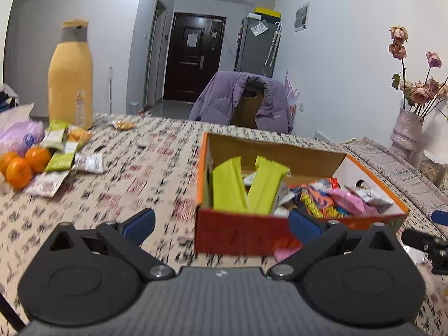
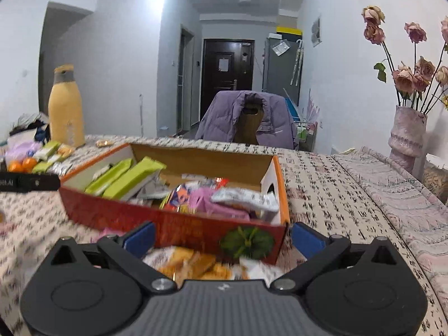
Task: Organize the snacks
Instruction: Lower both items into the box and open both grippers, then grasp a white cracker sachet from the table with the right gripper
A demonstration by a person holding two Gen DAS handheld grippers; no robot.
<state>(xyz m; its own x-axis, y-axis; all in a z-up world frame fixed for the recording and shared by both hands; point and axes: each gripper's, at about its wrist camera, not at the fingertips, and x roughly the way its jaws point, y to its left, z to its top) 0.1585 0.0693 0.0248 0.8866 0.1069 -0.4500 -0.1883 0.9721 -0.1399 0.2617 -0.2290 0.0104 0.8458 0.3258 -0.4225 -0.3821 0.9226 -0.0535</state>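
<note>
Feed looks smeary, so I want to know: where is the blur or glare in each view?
Left wrist: tablecloth and box front streaked by motion blur, far door sharp, ceiling light glare at top. Right wrist: box and snacks under the tongs smeared; fisheye bends walls in both.

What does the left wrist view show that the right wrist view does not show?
Only the left wrist view: the loose packets by the oranges seen close up, and a pink wrapper on the table in front of the box. Only the right wrist view: orange snack packets lying on the table between the open right tongs, and the green print on the box's front. Both share the orange cardboard box with green packets inside, the yellow bottle, the vase of roses and the purple jacket.
</note>
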